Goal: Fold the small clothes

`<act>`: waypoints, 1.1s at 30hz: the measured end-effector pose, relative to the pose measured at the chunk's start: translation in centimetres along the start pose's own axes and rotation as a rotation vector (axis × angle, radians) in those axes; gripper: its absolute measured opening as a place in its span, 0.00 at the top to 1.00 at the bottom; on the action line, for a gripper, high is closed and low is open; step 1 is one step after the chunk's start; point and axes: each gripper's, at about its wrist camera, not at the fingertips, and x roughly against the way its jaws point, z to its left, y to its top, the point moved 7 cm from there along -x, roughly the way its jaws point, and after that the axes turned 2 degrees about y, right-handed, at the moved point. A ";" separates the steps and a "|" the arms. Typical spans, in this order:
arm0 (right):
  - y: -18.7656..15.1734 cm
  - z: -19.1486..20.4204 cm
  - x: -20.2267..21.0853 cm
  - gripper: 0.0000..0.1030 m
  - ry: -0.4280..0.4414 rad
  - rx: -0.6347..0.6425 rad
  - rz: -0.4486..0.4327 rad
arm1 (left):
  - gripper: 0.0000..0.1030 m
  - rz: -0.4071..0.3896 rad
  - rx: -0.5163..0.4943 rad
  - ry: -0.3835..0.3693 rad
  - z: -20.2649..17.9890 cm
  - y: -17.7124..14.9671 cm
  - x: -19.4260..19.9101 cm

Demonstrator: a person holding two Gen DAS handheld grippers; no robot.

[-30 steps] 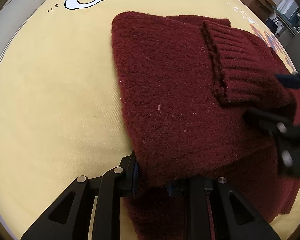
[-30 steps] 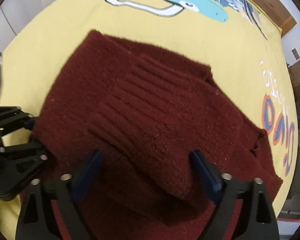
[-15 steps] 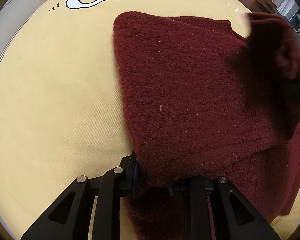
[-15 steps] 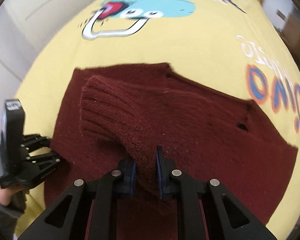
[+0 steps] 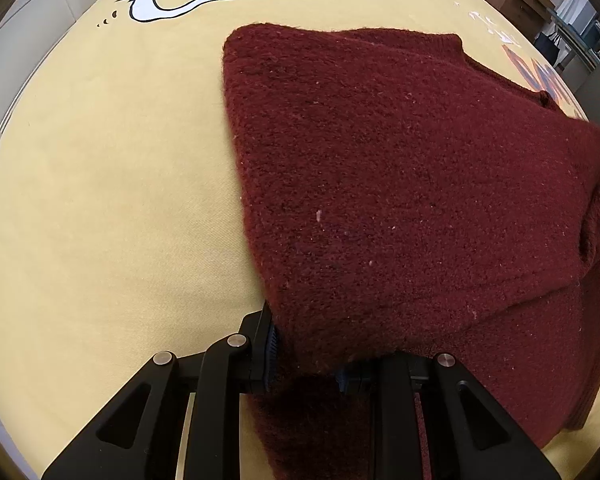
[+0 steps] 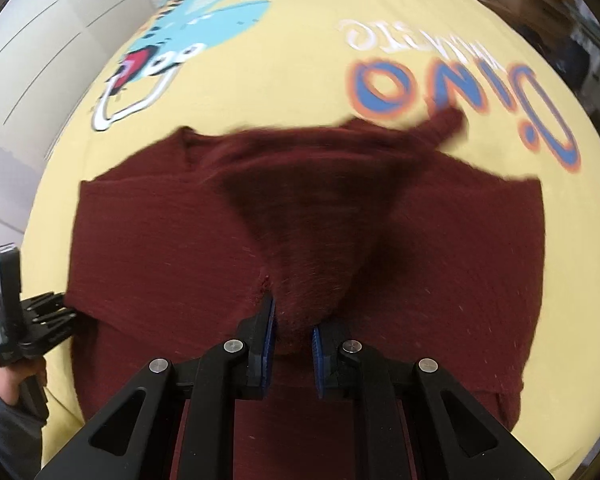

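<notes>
You've closed your right gripper (image 6: 292, 338) on the sleeve (image 6: 300, 264) and lifted it off the sweater (image 5: 400, 184) (left gripper (image 5: 306, 354) still clamps the hem), so refold that sleeve.

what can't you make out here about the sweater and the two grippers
- Left wrist view: the left gripper pads are buried in the sweater; right gripper cut off by the frame edge.
- Right wrist view: far sweater edge and sleeve tip are motion-blurred; the layer under the right gripper is hidden.

dark red fuzzy knit sweater (image 5: 400, 184); yellow cloth cover (image 5: 100, 200), blue-white cartoon print (image 6: 188, 36), seemingly orange-edged blue lettering (image 6: 384, 84).
</notes>
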 end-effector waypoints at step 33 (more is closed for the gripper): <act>-1.7 -6.2 -1.5 0.79 -0.082 -0.104 0.081 | 0.81 -0.021 -0.050 0.038 0.3 -0.8 1.2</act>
